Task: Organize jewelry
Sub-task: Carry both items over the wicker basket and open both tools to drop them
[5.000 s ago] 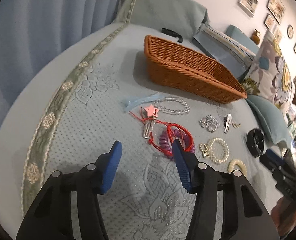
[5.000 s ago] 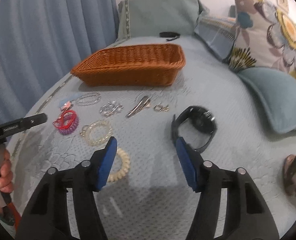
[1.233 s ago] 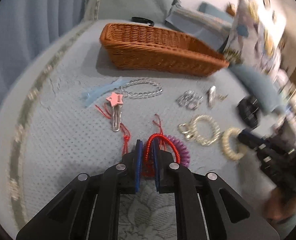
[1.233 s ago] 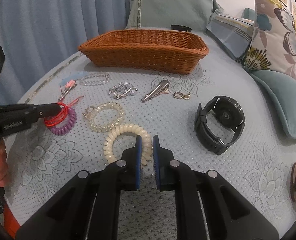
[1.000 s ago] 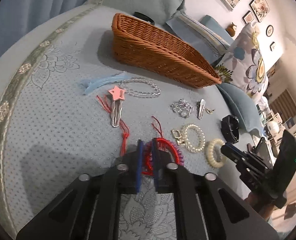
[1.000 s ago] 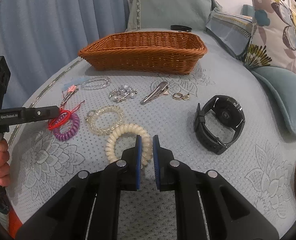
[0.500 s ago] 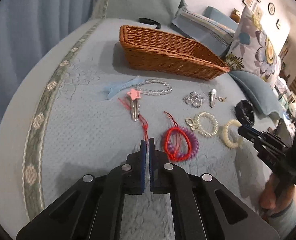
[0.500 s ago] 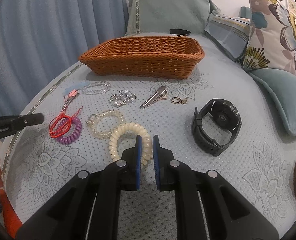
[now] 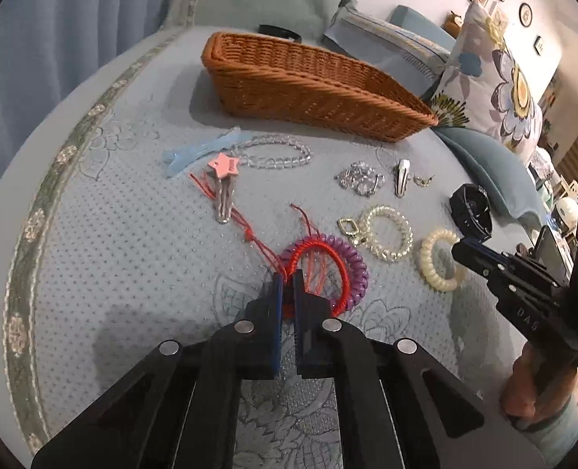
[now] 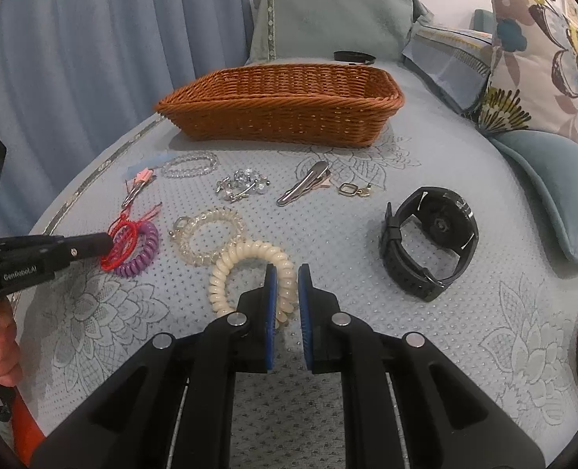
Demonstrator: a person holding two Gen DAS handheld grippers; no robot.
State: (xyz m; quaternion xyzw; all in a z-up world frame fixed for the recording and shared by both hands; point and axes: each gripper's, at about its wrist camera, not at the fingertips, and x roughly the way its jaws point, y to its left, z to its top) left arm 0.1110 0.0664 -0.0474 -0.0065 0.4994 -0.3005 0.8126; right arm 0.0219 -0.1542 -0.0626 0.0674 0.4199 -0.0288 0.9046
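Red cord bracelet (image 9: 320,258), lying on the purple coil tie (image 9: 353,269) near the bed's left edge, is pinched again by the narrowly closed left gripper (image 9: 288,273) after an empty close half a second ago; lift can proceed. Right gripper (image 10: 287,269) stays clamped on the cream coil bracelet (image 10: 250,269). Quilted blue bedspread (image 10: 367,234), wicker basket (image 10: 281,105) far, curtain left.
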